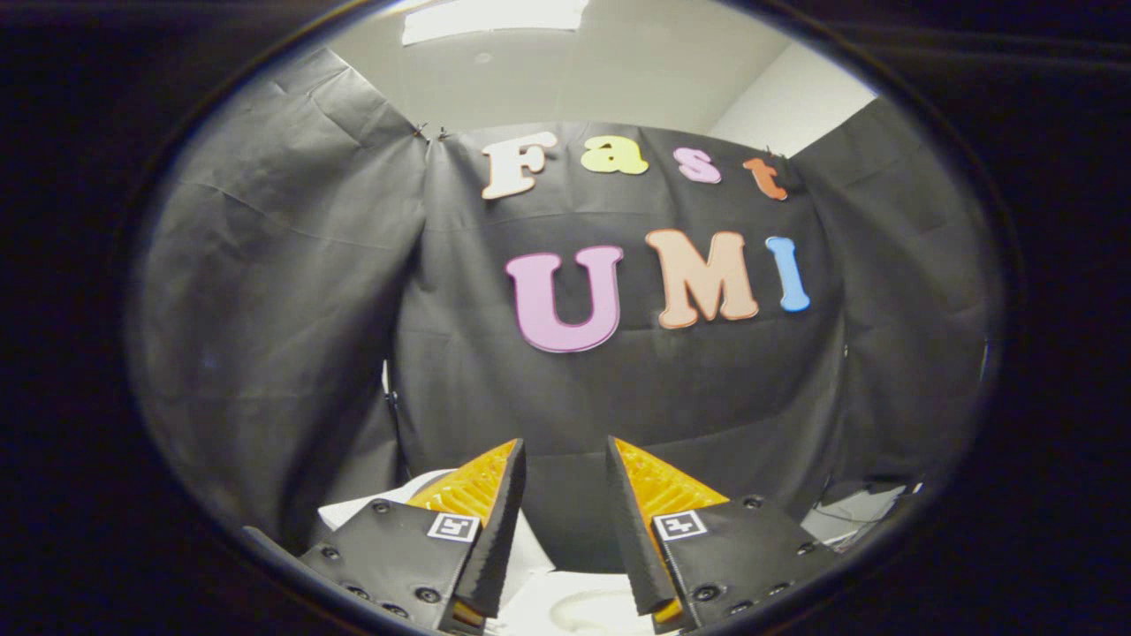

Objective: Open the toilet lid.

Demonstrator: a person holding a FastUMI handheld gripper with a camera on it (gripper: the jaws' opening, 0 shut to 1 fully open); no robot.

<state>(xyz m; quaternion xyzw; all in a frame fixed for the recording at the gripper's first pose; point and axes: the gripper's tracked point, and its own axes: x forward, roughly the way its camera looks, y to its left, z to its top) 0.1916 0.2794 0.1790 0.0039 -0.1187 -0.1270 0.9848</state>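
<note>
My gripper (565, 459) is open, with a clear gap between its two fingers and nothing held. It points level at the black cloth wall (618, 397) of the booth. Low down, beneath and behind the fingers, small white parts of the toilet (583, 605) show: a curved white surface between the finger bases and a white piece (389, 502) to the left of the left finger. Whether the lid is up or down cannot be told, since the fingers hide most of it.
Black cloth hangs on the left, ahead and on the right. A white ceiling with a light panel (495, 18) is overhead. Low on the right, a pale floor or ledge patch (861, 512) shows under the cloth.
</note>
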